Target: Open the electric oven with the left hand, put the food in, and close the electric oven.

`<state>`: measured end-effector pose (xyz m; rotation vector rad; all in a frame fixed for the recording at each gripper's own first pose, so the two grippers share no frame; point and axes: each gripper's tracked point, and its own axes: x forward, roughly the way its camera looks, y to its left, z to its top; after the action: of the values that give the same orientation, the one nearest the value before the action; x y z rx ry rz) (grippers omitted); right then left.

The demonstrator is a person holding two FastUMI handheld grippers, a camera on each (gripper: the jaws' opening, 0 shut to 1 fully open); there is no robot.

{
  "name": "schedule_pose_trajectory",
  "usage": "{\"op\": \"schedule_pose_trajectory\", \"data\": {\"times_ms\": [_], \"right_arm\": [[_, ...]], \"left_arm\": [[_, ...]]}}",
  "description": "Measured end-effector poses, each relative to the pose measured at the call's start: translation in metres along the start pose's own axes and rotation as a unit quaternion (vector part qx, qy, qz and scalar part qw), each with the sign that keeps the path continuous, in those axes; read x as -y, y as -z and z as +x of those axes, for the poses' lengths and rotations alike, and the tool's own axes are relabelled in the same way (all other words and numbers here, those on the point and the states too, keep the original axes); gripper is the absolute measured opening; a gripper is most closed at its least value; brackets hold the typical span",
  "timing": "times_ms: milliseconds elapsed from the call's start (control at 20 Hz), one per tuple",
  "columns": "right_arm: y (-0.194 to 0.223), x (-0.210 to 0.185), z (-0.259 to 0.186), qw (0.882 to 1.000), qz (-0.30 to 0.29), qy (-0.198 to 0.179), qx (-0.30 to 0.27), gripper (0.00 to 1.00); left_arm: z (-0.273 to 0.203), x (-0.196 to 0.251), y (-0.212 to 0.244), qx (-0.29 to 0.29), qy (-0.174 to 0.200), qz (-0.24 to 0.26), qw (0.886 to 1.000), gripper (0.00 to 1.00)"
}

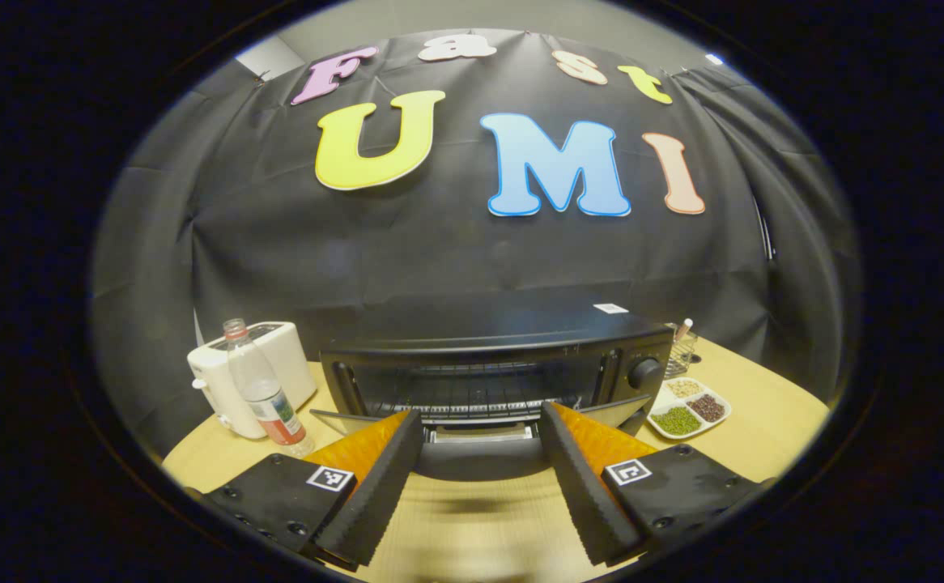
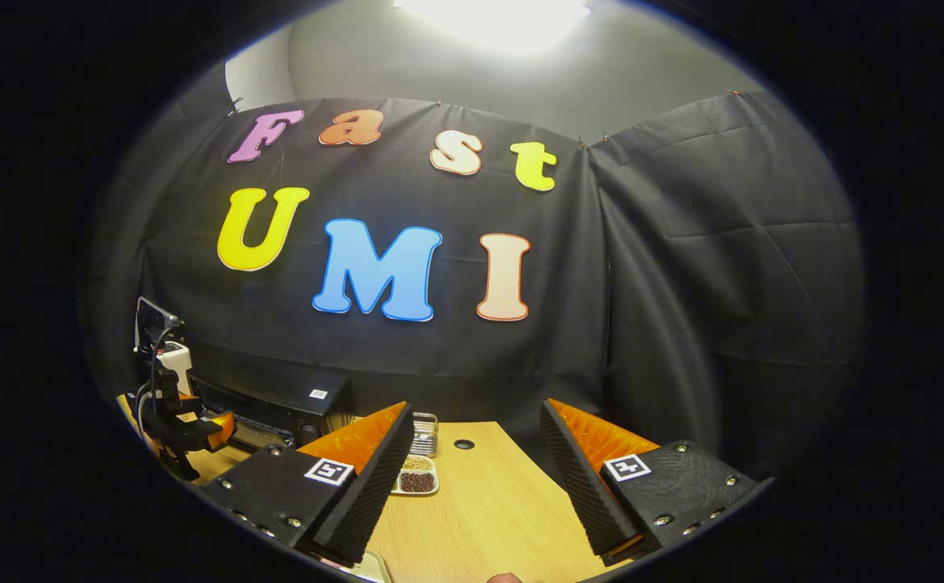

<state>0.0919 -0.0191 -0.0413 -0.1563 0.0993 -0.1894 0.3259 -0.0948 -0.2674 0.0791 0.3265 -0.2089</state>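
Toaster (image 1: pixel 278 356) and a water bottle (image 1: pixel 265 397) stand at the left of the wooden table (image 1: pixel 763 413) in the left gripper view, the bottle just in front of the toaster. To their right sits the electric oven (image 1: pixel 488 364), its door (image 1: pixel 480 453) folded down toward the camera so the wire rack inside shows. The left gripper (image 1: pixel 480 421) is held level and pointed straight at the oven mouth, jaws spread wide with nothing between them, tips at the lowered door's edge. Whether they touch the door I cannot tell. Right of the oven lies a white divided dish (image 1: pixel 690 409) of beans and grains.

In the right gripper view the left gripper (image 2: pixel 213 429) appears far left, in front of the electric oven (image 2: pixel 278 409). The right gripper (image 2: pixel 476 433) hovers over the table (image 2: pixel 488 502), aimed at the booth wall, jaws spread and empty. The divided dish (image 2: pixel 417 478) lies just beside its left finger, with a small metal basket (image 2: pixel 423 433) behind it
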Motion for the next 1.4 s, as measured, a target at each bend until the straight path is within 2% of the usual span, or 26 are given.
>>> {"op": "schedule_pose_trajectory", "data": {"times_ms": [50,100,200,300,550,600,750,850,900,950,1100,1150,1350,1400], "right_arm": [[0.001,0.000,-0.001,1.000,0.000,-0.003,-0.001,0.97],[0.001,0.001,-0.002,1.000,0.001,-0.005,-0.002,0.97],[0.003,0.003,-0.004,1.000,0.006,-0.009,-0.004,0.97],[0.003,0.007,-0.007,1.000,0.011,-0.011,-0.007,0.97],[0.007,0.019,-0.014,1.000,0.016,-0.008,-0.013,0.97],[0.008,0.021,-0.016,1.000,0.017,-0.009,-0.014,0.97],[0.010,0.024,-0.023,1.000,0.019,-0.011,-0.018,0.97],[0.011,0.024,-0.027,1.000,0.019,-0.015,-0.019,0.97],[0.010,0.024,-0.029,1.000,0.018,-0.018,-0.018,0.97],[0.010,0.023,-0.031,0.999,0.020,-0.023,-0.019,0.97],[0.009,0.020,-0.037,0.999,0.030,-0.039,-0.015,0.97],[0.009,0.018,-0.038,0.998,0.034,-0.046,-0.013,0.97],[0.011,0.013,-0.043,0.996,0.045,-0.073,-0.006,0.97],[0.014,0.011,-0.044,0.996,0.048,-0.079,-0.008,0.97]], "left_arm": [[-0.004,0.000,0.004,-0.003,-0.002,0.001,1.000,1.00],[-0.007,0.001,0.009,-0.007,-0.003,0.001,1.000,0.97],[-0.014,0.002,0.022,-0.018,-0.006,0.001,1.000,1.00],[-0.020,0.003,0.035,-0.033,-0.011,0.002,0.999,0.94],[-0.036,0.007,0.067,-0.058,-0.017,-0.009,0.998,1.00],[-0.037,0.009,0.075,-0.064,-0.018,-0.010,0.998,0.97],[-0.042,0.011,0.097,-0.088,-0.020,-0.006,0.996,1.00],[-0.046,0.014,0.108,-0.097,-0.021,-0.005,0.995,0.96],[-0.049,0.014,0.110,-0.099,-0.023,-0.004,0.995,1.00],[-0.054,0.015,0.107,-0.096,-0.023,-0.005,0.995,0.97],[-0.074,0.019,0.080,-0.070,-0.024,-0.008,0.997,1.00],[-0.081,0.020,0.066,-0.058,-0.025,-0.009,0.998,0.97],[-0.117,0.019,0.002,0.006,-0.033,-0.009,0.999,1.00],[-0.128,0.019,-0.013,0.020,-0.035,-0.008,0.999,0.97]]}}
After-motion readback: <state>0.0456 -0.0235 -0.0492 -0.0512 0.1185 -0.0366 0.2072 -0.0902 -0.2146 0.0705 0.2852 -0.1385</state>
